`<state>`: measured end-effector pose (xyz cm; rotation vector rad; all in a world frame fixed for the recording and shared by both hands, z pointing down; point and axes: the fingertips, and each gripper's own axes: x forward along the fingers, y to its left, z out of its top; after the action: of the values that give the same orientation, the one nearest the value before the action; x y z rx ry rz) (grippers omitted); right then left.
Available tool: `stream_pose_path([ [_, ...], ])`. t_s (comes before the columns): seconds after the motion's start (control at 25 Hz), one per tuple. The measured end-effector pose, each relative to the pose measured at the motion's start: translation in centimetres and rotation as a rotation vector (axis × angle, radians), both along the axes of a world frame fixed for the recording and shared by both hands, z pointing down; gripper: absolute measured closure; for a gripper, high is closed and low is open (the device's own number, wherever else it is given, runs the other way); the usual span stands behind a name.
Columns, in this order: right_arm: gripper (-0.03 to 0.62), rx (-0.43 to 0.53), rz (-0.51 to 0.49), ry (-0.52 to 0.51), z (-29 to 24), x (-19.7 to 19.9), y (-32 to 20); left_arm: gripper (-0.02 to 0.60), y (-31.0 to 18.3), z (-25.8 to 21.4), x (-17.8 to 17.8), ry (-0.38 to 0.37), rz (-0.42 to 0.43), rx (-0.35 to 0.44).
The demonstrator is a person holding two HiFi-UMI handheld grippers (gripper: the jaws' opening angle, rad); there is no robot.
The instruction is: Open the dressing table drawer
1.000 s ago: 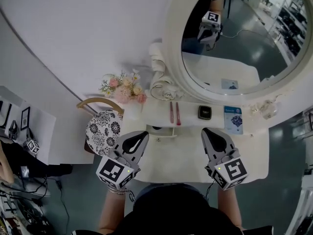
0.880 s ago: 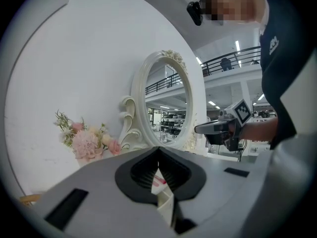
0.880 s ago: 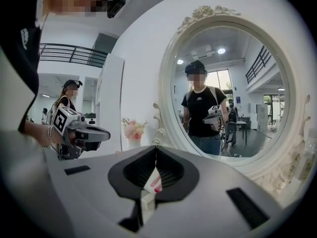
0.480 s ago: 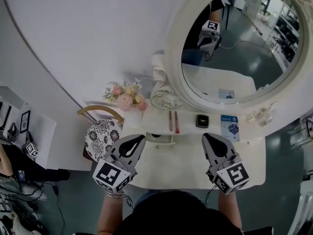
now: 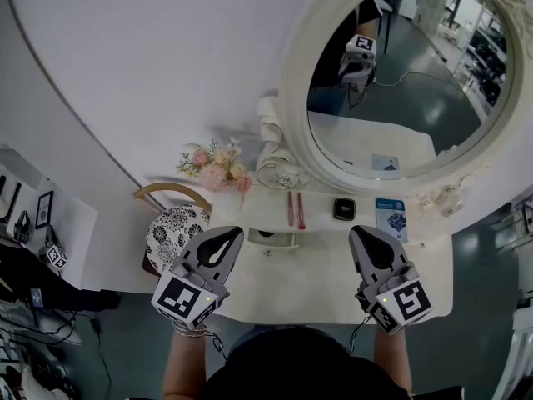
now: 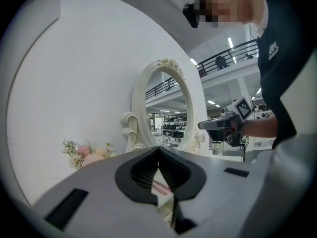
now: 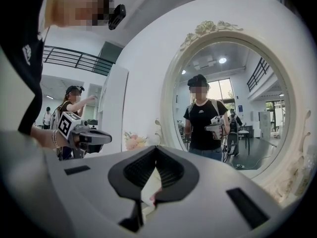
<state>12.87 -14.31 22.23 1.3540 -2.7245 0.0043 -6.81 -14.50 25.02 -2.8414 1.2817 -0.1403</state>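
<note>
White counter (image 5: 321, 286) now farther below, left gripper (image 5: 236, 231) and right gripper (image 5: 356, 231) lifted with fingers pressed together, empty, apart from the drawer (image 5: 279, 238).

Oval mirror (image 5: 400, 90) w/ pink flowers (image 5: 215, 167) beside it; blue booklet (image 5: 390, 217) nr black case (image 5: 345, 208).

Smooth matt dressing table (image 5: 321, 288), glossy mirror (image 5: 404, 98)
</note>
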Motion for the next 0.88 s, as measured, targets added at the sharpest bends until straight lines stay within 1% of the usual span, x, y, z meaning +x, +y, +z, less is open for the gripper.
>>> stream_pose_path([
  [0.2,0.574,0.024,0.0,0.016,-0.8,0.3,0.1,0.565,-0.3,-1.0,0.2,0.007,0.004,0.025],
  [0.32,0.576,0.03,0.006,0.029,-0.9,0.5,0.3,0.565,-0.4,-1.3,0.3,0.012,0.001,0.028],
  [0.48,0.576,0.044,0.0,0.019,-1.5,0.7,0.4,0.565,-0.5,-1.5,0.5,0.024,0.0,0.029],
  [0.6,0.576,0.046,0.007,0.022,-1.5,1.0,0.3,0.565,-0.5,-1.3,0.6,0.025,-0.003,0.023],
  [0.76,0.576,0.04,0.011,0.031,-1.2,1.3,0.4,0.565,-0.4,-0.5,0.2,0.002,-0.041,0.006],
  [0.88,0.576,0.036,0.011,0.039,-1.0,1.6,0.5,0.565,-0.2,-0.1,0.1,0.008,-0.047,-0.009],
])
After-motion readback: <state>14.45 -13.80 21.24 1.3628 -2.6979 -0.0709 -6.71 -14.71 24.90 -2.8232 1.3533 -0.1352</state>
